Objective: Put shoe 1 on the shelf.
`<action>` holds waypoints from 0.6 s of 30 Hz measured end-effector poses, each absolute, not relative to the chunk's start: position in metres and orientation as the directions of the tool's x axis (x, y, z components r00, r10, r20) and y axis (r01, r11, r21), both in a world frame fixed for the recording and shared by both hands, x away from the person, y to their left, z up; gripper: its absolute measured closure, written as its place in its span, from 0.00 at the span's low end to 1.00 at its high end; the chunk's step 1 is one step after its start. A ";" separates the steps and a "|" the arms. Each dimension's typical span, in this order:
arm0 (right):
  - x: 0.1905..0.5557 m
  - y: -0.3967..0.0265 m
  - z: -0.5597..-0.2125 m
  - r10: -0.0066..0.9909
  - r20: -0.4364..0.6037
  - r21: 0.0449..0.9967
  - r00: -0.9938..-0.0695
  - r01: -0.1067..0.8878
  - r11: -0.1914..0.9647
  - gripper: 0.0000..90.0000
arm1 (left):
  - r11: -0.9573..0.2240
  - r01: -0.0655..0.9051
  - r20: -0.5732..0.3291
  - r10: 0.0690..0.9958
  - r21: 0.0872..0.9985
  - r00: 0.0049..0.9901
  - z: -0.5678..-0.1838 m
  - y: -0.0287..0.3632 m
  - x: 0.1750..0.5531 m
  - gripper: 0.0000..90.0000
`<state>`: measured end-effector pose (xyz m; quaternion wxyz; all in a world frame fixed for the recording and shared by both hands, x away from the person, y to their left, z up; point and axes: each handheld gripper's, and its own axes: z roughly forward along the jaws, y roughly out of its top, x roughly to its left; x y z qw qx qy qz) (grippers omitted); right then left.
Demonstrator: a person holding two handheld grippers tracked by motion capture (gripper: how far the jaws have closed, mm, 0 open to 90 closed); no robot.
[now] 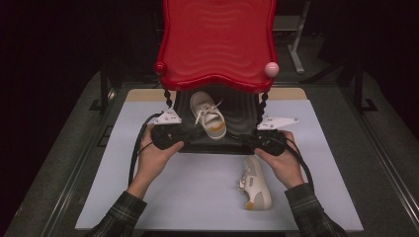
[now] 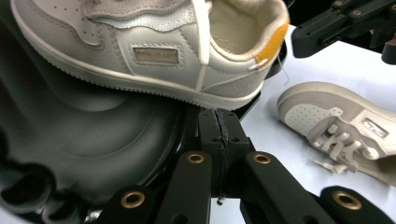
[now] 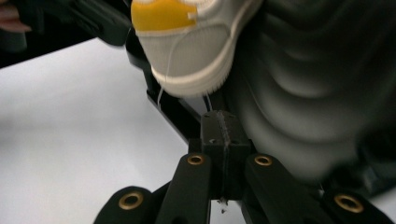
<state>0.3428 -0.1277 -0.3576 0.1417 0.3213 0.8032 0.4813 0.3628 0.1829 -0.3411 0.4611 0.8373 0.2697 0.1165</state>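
1. I have both grippers at the front edge of the black lower shelf (image 1: 232, 106) of the red-topped rack (image 1: 217, 44), with the left gripper (image 1: 190, 136) at its left front corner and the right gripper (image 1: 242, 138) at its right front corner.
2. My left gripper's jaws are pressed flat together with nothing between them; the gripper views show the pads meeting in a thin seam. My right gripper's jaws are closed the same way, also empty.
3. The shoe on the shelf (image 1: 209, 116) lies between the two grippers and just beyond their tips. Its long axis runs front to back, with the orange heel tab toward me and the toe under the red top.
4. In the left gripper view that shoe (image 2: 154, 51) sits just above and ahead of my shut tips, side-on, apart from them. In the right gripper view its heel (image 3: 191, 46) is just ahead and a little to the left.
5. The second shoe (image 1: 255, 183) lies on the white tabletop (image 1: 173, 192), near my right hand (image 1: 281, 163) and well apart from the left one, so I judge the right gripper the nearer for it. Its long axis also runs roughly front to back.
6. Count: two shoes, one rack, two grippers.
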 end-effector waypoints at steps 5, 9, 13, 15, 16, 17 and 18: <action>0.357 -0.111 -0.355 0.644 0.075 0.872 -0.761 0.363 0.328 1.00 | -0.430 0.352 -0.070 0.548 0.831 0.833 -0.348 0.174 0.368 1.00; 0.364 -0.103 -0.353 0.651 0.058 0.875 -0.757 0.352 0.332 1.00 | -0.419 0.352 -0.080 0.543 0.837 0.836 -0.350 0.170 0.370 1.00; 0.368 -0.098 -0.351 0.658 0.033 0.878 -0.753 0.336 0.340 1.00 | -0.418 0.350 -0.080 0.540 0.838 0.838 -0.350 0.167 0.371 1.00; 0.369 -0.096 -0.351 0.654 0.035 0.881 -0.756 0.332 0.337 1.00 | -0.419 0.348 -0.076 0.542 0.839 0.837 -0.350 0.168 0.371 1.00; 0.369 -0.096 -0.351 0.654 0.035 0.881 -0.756 0.332 0.337 1.00 | -0.419 0.348 -0.076 0.542 0.839 0.837 -0.350 0.168 0.371 1.00; 0.370 -0.096 -0.351 0.650 0.033 0.882 -0.759 0.328 0.338 1.00 | -0.422 0.343 -0.068 0.545 0.839 0.836 -0.350 0.168 0.371 1.00; 0.370 -0.096 -0.351 0.650 0.033 0.882 -0.759 0.328 0.338 1.00 | -0.422 0.343 -0.068 0.545 0.839 0.836 -0.350 0.168 0.371 1.00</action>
